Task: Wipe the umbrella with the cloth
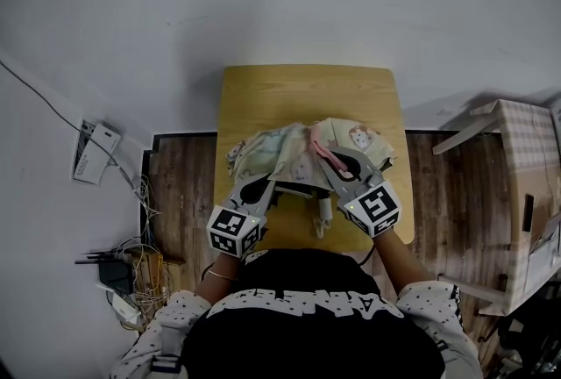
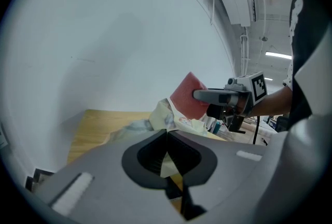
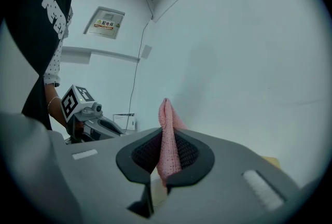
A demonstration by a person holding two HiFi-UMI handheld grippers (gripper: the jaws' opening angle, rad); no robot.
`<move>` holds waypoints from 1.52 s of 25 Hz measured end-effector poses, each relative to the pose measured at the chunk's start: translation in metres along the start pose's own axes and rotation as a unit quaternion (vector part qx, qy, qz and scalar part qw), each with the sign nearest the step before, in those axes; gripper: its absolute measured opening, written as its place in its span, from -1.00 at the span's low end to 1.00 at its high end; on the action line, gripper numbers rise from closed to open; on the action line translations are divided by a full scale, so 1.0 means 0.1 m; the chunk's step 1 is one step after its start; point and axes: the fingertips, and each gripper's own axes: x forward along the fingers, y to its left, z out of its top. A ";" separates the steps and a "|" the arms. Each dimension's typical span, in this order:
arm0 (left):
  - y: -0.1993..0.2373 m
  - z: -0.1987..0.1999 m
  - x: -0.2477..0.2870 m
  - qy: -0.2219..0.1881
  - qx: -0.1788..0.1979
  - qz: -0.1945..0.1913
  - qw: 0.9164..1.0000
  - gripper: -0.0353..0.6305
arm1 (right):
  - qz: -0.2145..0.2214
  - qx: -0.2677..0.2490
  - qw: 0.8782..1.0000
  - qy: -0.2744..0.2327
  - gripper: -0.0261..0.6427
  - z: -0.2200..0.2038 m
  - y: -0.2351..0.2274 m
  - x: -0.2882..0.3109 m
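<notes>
The umbrella (image 1: 294,153), pale fabric with cartoon prints, lies bunched on the wooden table (image 1: 307,92). My left gripper (image 1: 266,186) is at its near left edge, jaws shut on a fold of the pale fabric (image 2: 167,163). The right gripper (image 1: 317,151) is over the umbrella's right half, shut on a pink cloth (image 1: 313,137). In the right gripper view the cloth (image 3: 167,137) stands up between the jaws. The left gripper view shows the umbrella (image 2: 168,114) ahead, with the right gripper (image 2: 199,95) holding the pink cloth (image 2: 185,97) above it.
A white wall stands just behind the table. Cables and a power adapter (image 1: 114,270) lie on the floor at the left, under a white box (image 1: 95,151). A cardboard box and wooden frame (image 1: 526,193) stand at the right. The table's far half is bare wood.
</notes>
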 end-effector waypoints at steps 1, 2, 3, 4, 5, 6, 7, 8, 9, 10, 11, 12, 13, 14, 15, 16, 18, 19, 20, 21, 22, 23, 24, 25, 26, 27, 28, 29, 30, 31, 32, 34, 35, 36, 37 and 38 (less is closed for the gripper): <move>0.01 0.00 0.00 0.000 -0.001 -0.002 1.000 -0.89 | -0.004 -0.003 1.000 -0.001 -0.82 0.01 -0.02 0.00; 0.01 0.00 0.00 0.000 -0.003 -0.005 1.000 -0.89 | -0.008 -0.006 1.000 -0.001 -0.82 0.01 -0.03 0.00; 0.01 0.00 0.00 0.000 -0.005 -0.009 1.000 -0.89 | -0.013 -0.008 1.000 -0.001 -0.82 0.02 -0.05 0.00; 0.01 0.00 0.00 -0.001 -0.008 -0.013 1.000 -0.89 | -0.019 -0.010 1.000 -0.001 -0.82 0.01 -0.07 0.00; 0.00 -0.01 0.00 -0.001 -0.010 -0.018 1.000 -0.88 | -0.026 -0.012 1.000 0.001 -0.82 -0.01 -0.09 0.01; 0.00 -0.02 0.00 0.001 -0.011 -0.022 1.000 -0.89 | -0.032 -0.013 0.999 0.004 -0.82 -0.03 -0.11 0.01; 0.01 -0.03 0.01 0.003 -0.012 -0.026 1.000 -0.89 | -0.036 -0.016 0.999 0.008 -0.82 -0.05 -0.12 0.02; 0.02 -0.05 0.01 0.006 -0.013 -0.027 1.000 -0.89 | -0.036 -0.018 0.999 0.011 -0.82 -0.06 -0.12 0.02; 0.03 -0.06 0.02 0.008 -0.014 -0.027 1.000 -0.89 | -0.036 -0.021 0.999 0.013 -0.82 -0.07 -0.12 0.01; 0.05 -0.06 0.02 0.009 -0.015 -0.024 1.000 -0.89 | -0.035 -0.023 0.999 0.015 -0.82 -0.08 -0.13 0.00; 0.05 -0.07 0.02 0.008 -0.016 -0.021 1.000 -0.89 | -0.035 -0.023 0.999 0.017 -0.82 -0.10 -0.15 -0.01; 0.06 -0.08 0.01 0.008 -0.017 -0.016 1.000 -0.89 | -0.036 -0.021 0.999 0.021 -0.82 -0.14 -0.18 -0.03; 0.07 -0.08 0.00 0.008 -0.018 -0.009 1.000 -0.89 | -0.038 -0.018 0.999 0.024 -0.82 -0.18 -0.24 -0.04; 0.09 -0.08 0.00 0.007 -0.019 0.001 1.000 -0.89 | -0.042 -0.017 0.999 0.025 -0.82 -0.20 -0.31 -0.03; 0.11 -0.07 0.00 0.005 -0.020 0.012 1.000 -0.89 | -0.046 -0.019 0.999 0.022 -0.82 -0.18 -0.38 -0.02; 0.13 -0.06 -0.01 0.003 -0.020 0.022 1.000 -0.89 | -0.046 -0.023 0.998 0.021 -0.82 -0.16 -0.44 0.01; 0.13 -0.03 -0.03 0.001 -0.013 0.040 0.999 -0.88 | -0.040 -0.032 0.998 0.025 -0.82 -0.14 -0.52 0.04; 0.13 -0.03 -0.03 0.002 -0.008 0.047 0.999 -0.89 | -0.037 -0.036 0.998 0.028 -0.82 -0.14 -0.55 0.05; 0.13 -0.03 -0.02 0.002 -0.005 0.054 0.999 -0.89 | -0.035 -0.037 0.998 0.031 -0.82 -0.14 -0.59 0.06; 0.13 -0.03 -0.02 0.001 -0.005 0.060 0.998 -0.89 | -0.032 -0.038 0.998 0.033 -0.82 -0.15 -0.62 0.07; 0.13 -0.02 -0.01 -0.001 -0.008 0.064 0.998 -0.89 | -0.027 -0.039 0.998 0.038 -0.82 -0.17 -0.64 0.08; 0.13 -0.02 -0.02 -0.003 -0.012 0.068 0.998 -0.89 | -0.022 -0.040 0.998 0.042 -0.82 -0.19 -0.65 0.09; 0.14 -0.02 -0.02 -0.006 -0.016 0.073 0.997 -0.89 | -0.016 -0.042 0.998 0.047 -0.82 -0.21 -0.66 0.10; 0.14 -0.02 -0.03 -0.007 -0.019 0.077 0.997 -0.88 | -0.012 -0.044 0.998 0.053 -0.82 -0.24 -0.67 0.12; 0.15 -0.02 -0.03 -0.008 -0.021 0.081 0.996 -0.89 | -0.007 -0.044 0.997 0.058 -0.82 -0.27 -0.68 0.13; 0.15 -0.02 -0.03 -0.009 -0.024 0.084 0.996 -0.89 | -0.003 -0.045 0.997 0.061 -0.82 -0.29 -0.68 0.14; 0.15 -0.02 -0.03 -0.009 -0.027 0.087 0.996 -0.89 | 0.003 -0.047 0.997 0.064 -0.82 -0.31 -0.67 0.16; 0.16 -0.02 -0.03 -0.009 -0.028 0.089 0.996 -0.89 | 0.008 -0.048 0.996 0.068 -0.82 -0.33 -0.66 0.17; 0.16 -0.02 -0.04 -0.009 -0.029 0.091 0.995 -0.89 | 0.013 -0.050 0.996 0.072 -0.82 -0.36 -0.64 0.19; 0.16 -0.02 -0.03 -0.009 -0.029 0.092 0.995 -0.89 | 0.017 -0.050 0.996 0.075 -0.82 -0.39 -0.63 0.21; 0.16 -0.02 -0.03 -0.008 -0.028 0.093 0.995 -0.89 | 0.021 -0.050 0.996 0.077 -0.82 -0.41 -0.61 0.23; 0.15 -0.02 -0.03 -0.007 -0.027 0.093 0.995 -0.89 | 0.028 -0.051 0.995 0.081 -0.82 -0.45 -0.59 0.27; 0.15 -0.02 -0.03 -0.006 -0.027 0.092 0.995 -0.89 | 0.032 -0.052 0.995 0.083 -0.82 -0.47 -0.57 0.28; 0.15 -0.02 -0.03 -0.005 -0.028 0.091 0.995 -0.89 | 0.035 -0.052 0.994 0.085 -0.82 -0.48 -0.56 0.29; 0.15 -0.01 -0.03 -0.005 -0.028 0.091 0.995 -0.89 | 0.037 -0.052 0.994 0.086 -0.82 -0.50 -0.54 0.30; 0.15 -0.01 -0.03 -0.005 -0.028 0.092 0.995 -0.89 | 0.040 -0.051 0.994 0.087 -0.82 -0.51 -0.53 0.30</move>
